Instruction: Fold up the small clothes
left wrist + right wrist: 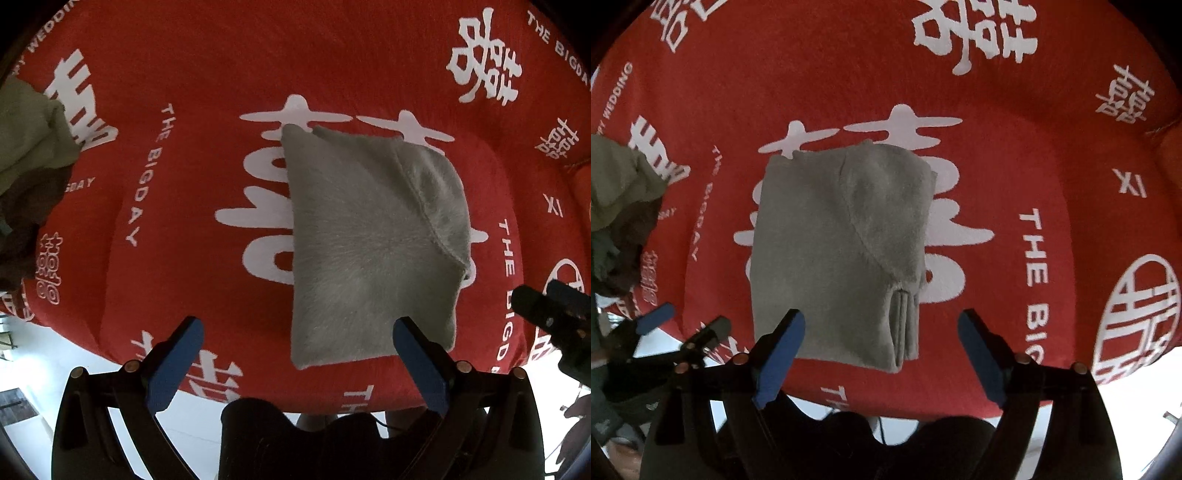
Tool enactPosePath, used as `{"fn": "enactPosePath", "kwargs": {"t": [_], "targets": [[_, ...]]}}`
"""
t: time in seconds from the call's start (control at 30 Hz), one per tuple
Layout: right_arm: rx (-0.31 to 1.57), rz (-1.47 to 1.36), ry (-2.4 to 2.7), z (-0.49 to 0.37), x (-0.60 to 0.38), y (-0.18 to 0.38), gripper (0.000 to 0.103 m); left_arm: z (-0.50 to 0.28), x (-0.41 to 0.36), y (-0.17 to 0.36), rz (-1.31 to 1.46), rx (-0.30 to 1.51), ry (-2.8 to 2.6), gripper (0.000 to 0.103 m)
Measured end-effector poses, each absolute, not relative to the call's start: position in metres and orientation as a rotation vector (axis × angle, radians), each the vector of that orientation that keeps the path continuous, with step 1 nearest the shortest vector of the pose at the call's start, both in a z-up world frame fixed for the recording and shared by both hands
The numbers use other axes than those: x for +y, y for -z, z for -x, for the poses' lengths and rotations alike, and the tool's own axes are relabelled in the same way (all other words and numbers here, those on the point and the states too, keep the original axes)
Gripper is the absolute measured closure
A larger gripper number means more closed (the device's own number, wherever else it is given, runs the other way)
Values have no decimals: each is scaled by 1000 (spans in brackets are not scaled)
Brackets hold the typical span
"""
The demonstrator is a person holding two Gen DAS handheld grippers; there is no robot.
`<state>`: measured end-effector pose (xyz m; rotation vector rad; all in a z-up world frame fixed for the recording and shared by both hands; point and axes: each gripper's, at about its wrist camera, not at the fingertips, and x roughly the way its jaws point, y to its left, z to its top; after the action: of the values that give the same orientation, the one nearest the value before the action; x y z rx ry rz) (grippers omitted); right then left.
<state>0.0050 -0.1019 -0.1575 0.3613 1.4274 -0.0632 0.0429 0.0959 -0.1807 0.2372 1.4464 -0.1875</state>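
A grey fleecy garment (369, 240) lies folded into a compact rectangle on the red bedspread (221, 55); it also sits mid-frame in the right wrist view (842, 240), with its stacked folded edges at the near right corner. My left gripper (299, 332) hangs above the garment's near edge, its blue pads wide apart and holding nothing. My right gripper (881, 321) hovers over the same near edge, open and empty too. Each gripper shows in the other's view: the right one (546, 314) at the right edge, the left one (665, 325) at lower left.
A heap of olive and brown clothes (29, 155) (617, 192) lies at the left side of the bed. The red cover with white lettering spreads far beyond the garment. The bed's near edge drops to a pale floor (37, 354). A person's dark clothing fills the bottom.
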Motion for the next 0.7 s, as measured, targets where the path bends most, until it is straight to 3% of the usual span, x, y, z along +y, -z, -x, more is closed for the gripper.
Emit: {"fn": "enactPosePath", "kwargs": {"t": [0.7], "targets": [[1480, -312, 127, 5, -89, 116, 16, -32, 112, 132, -245, 1403, 190, 0]]}}
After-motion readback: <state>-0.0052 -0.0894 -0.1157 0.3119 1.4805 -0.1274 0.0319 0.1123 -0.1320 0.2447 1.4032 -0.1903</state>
